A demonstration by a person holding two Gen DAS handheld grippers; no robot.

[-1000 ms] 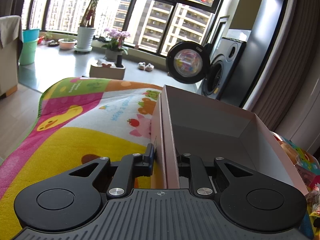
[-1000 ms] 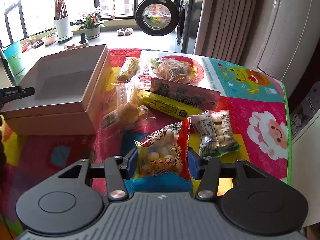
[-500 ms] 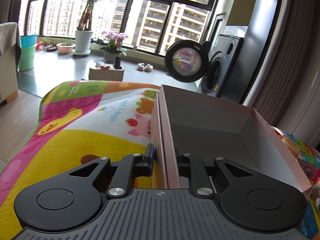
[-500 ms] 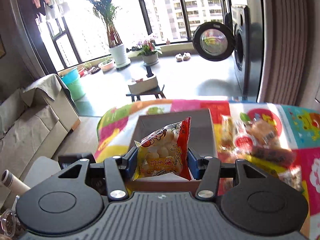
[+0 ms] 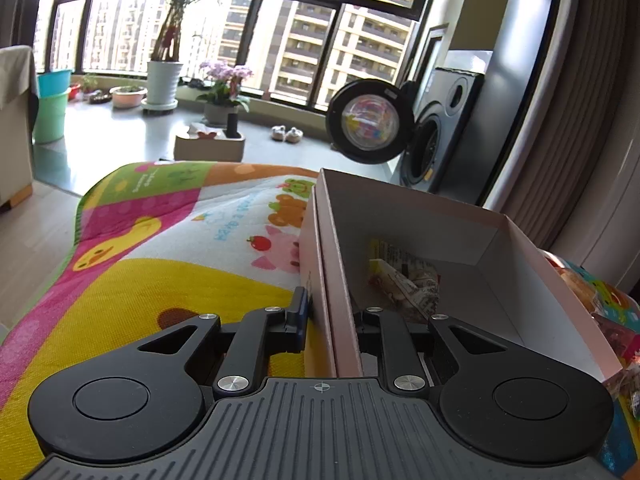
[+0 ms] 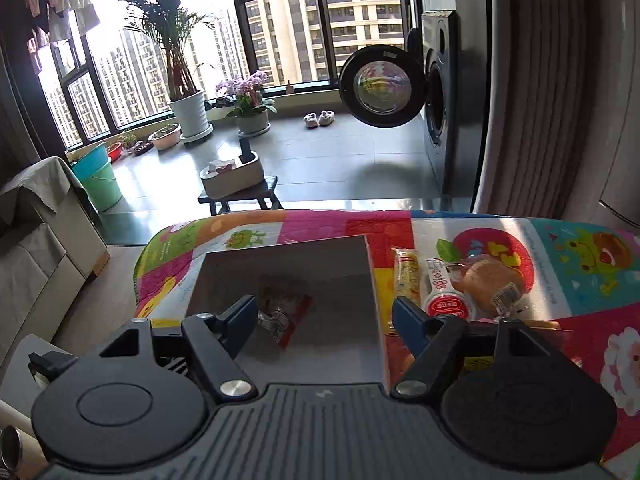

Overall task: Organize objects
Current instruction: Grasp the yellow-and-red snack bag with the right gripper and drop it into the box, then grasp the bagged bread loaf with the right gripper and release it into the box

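From here we judge the main risk to be the open pale cardboard box point(image 6: 288, 276) shifting or tipping on the soft quilt: our left gripper point(image 5: 330, 314) is clamped on its near wall, one finger outside and one inside, and any tug there could drag it. A smaller risk is our right gripper point(image 6: 324, 312), jaws spread wide and holding nothing, catching the box rim at 3 o'clock as it leaves. The red and silver crinkly snack packet point(image 6: 280, 312) lies loose on the box floor, just ahead of the left finger of that gripper. Further wrapped snacks wait on the quilt at 2 o'clock of the box: a yellow long packet point(image 6: 406, 280) and a clear-wrapped round bun point(image 6: 486, 280), touching or nearly so.

The bright cartoon-printed quilted cover point(image 5: 160, 264) spreads over the work surface. Beyond it at 12 o'clock we see a tiled balcony floor, a dark front-loading washing machine point(image 6: 436, 100) with its round door swung open, tall windows and potted plants
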